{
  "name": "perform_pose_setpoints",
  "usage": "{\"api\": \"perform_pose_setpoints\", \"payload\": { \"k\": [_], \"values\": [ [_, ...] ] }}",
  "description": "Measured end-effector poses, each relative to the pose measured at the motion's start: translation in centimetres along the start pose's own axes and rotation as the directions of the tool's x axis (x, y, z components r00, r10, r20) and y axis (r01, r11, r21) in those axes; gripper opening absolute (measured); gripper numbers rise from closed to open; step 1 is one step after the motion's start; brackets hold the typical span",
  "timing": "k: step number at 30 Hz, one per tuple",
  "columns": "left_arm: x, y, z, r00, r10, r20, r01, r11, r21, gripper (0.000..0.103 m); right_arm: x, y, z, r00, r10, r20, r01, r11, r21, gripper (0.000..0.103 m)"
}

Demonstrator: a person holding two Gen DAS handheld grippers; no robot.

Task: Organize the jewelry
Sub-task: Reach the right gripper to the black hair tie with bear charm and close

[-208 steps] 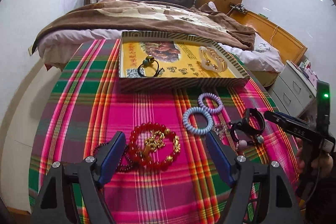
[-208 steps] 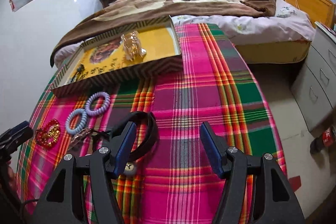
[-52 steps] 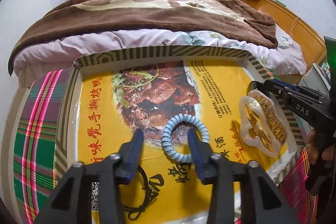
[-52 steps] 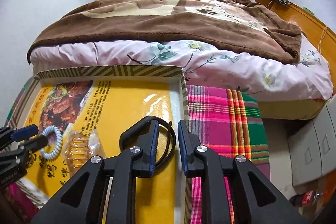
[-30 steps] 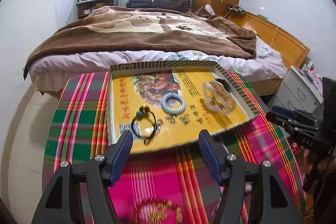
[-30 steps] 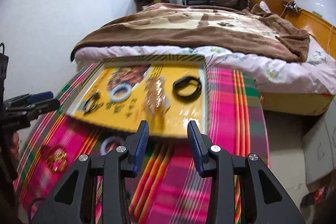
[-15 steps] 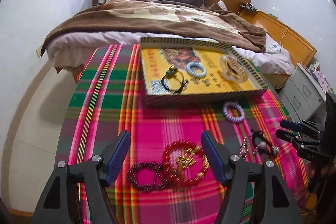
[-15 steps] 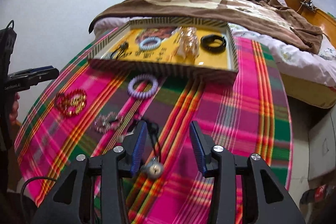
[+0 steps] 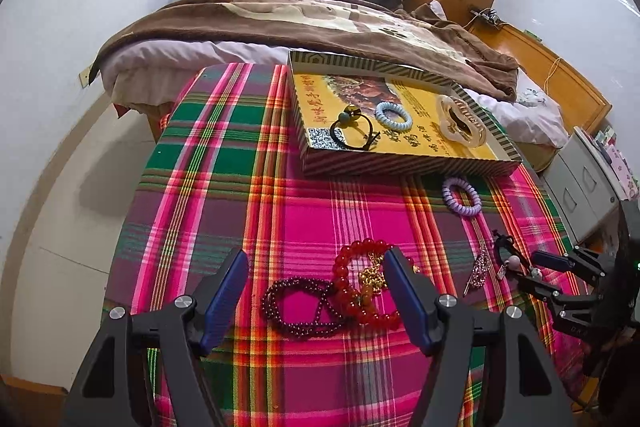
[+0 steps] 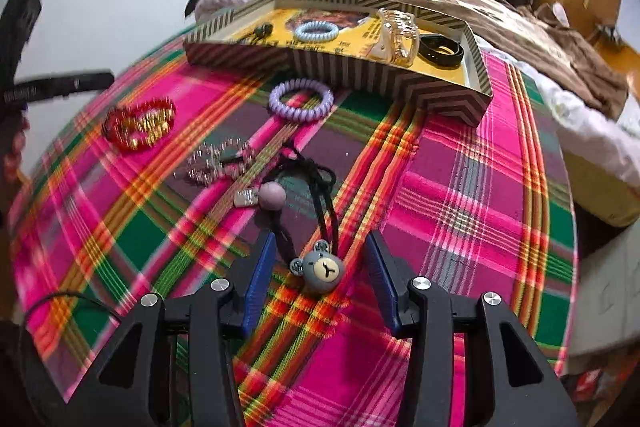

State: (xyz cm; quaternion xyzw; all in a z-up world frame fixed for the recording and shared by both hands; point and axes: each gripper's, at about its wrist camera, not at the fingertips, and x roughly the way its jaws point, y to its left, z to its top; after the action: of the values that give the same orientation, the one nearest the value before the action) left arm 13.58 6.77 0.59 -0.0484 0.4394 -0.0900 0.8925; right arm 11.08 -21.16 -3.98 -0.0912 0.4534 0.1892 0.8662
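Note:
A yellow-lined box (image 9: 408, 169) (image 10: 384, 79) at the far side of the plaid table holds a black hair tie (image 9: 354, 133), a blue coil tie (image 9: 393, 115) (image 10: 316, 31), a clear hair claw (image 9: 460, 121) (image 10: 398, 37) and a black band (image 10: 440, 50). My left gripper (image 9: 316, 297) is open over a dark bead bracelet (image 9: 298, 307) and a red bead bracelet (image 9: 366, 285) (image 10: 138, 125). My right gripper (image 10: 320, 279) (image 9: 560, 271) is open around a black hair tie with a grey bear charm (image 10: 322, 267). A purple coil tie (image 9: 462, 195) (image 10: 301, 99) lies by the box.
A sparkly hair clip (image 10: 220, 161) (image 9: 478, 269) and a pink bead with a tag (image 10: 264, 195) lie left of the bear tie. A bed with a brown blanket (image 9: 320, 23) stands behind the table. Grey drawers (image 9: 584, 187) stand at the right.
Both grippers have drawn back from the box and come down toward the near table. The left one now brackets the bracelets, the right one the bear hair tie.

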Motion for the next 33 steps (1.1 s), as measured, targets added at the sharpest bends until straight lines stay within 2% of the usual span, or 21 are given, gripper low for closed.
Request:
{"api": "perform_pose_setpoints", "payload": {
  "k": [5, 6, 7, 9, 14, 18, 22, 28, 29, 31, 33],
  "values": [
    [0.0, -0.1, -0.1, 1.000, 0.004, -0.006, -0.004, 1.000, -0.004, 0.069, -0.2, -0.1, -0.3, 1.000, -0.010, 0.006, 0.010, 1.000, 0.024, 0.047],
    [0.0, -0.1, -0.1, 1.000, 0.004, -0.006, -0.004, 1.000, -0.004, 0.069, -0.3, -0.1, -0.4, 1.000, -0.011, 0.008, 0.011, 1.000, 0.024, 0.044],
    [-0.1, -0.2, -0.1, 1.000, 0.006, -0.005, -0.006, 1.000, -0.003, 0.069, -0.4, 0.0, -0.5, 1.000, -0.014, 0.010, 0.014, 1.000, 0.025, 0.035],
    [-0.2, -0.2, -0.1, 1.000, 0.007, -0.004, -0.007, 1.000, 0.001, 0.069, -0.6, -0.1, -0.6, 0.999, -0.028, 0.015, 0.028, 0.999, 0.031, 0.027],
    [-0.4, -0.4, -0.3, 1.000, 0.012, -0.011, -0.012, 1.000, -0.003, 0.069, -0.9, -0.7, -0.8, 1.000, -0.011, 0.023, 0.009, 0.997, 0.072, 0.026],
    [-0.4, -0.3, -0.5, 1.000, 0.018, -0.014, -0.018, 1.000, -0.009, 0.069, -1.4, -1.9, -1.2, 0.998, 0.035, 0.050, -0.042, 0.986, 0.162, 0.026],
    [-0.3, -0.3, -0.5, 1.000, 0.023, -0.019, -0.023, 1.000, -0.011, 0.069, -1.9, -2.1, -1.1, 0.998, -0.004, 0.064, -0.005, 0.989, 0.150, 0.026],
    [-0.1, -0.7, -0.7, 1.000, 0.015, -0.023, -0.015, 1.000, -0.007, 0.069, -1.1, -0.8, -0.4, 1.000, 0.007, 0.025, -0.009, 0.998, 0.070, 0.028],
    [0.0, -0.7, -0.7, 1.000, 0.013, -0.024, -0.013, 1.000, -0.005, 0.069, -0.9, -0.6, -0.2, 1.000, 0.004, 0.022, -0.006, 0.998, 0.061, 0.031],
    [0.1, -0.7, -0.7, 0.999, 0.016, -0.028, -0.016, 1.000, -0.006, 0.069, -0.1, -0.3, 0.3, 1.000, 0.009, 0.009, -0.010, 0.999, 0.047, 0.047],
    [0.1, -0.7, -0.7, 0.999, 0.018, -0.029, -0.018, 1.000, -0.007, 0.069, 0.3, 0.0, 1.0, 1.000, 0.002, 0.006, -0.002, 0.999, 0.042, 0.051]
  ]
}}
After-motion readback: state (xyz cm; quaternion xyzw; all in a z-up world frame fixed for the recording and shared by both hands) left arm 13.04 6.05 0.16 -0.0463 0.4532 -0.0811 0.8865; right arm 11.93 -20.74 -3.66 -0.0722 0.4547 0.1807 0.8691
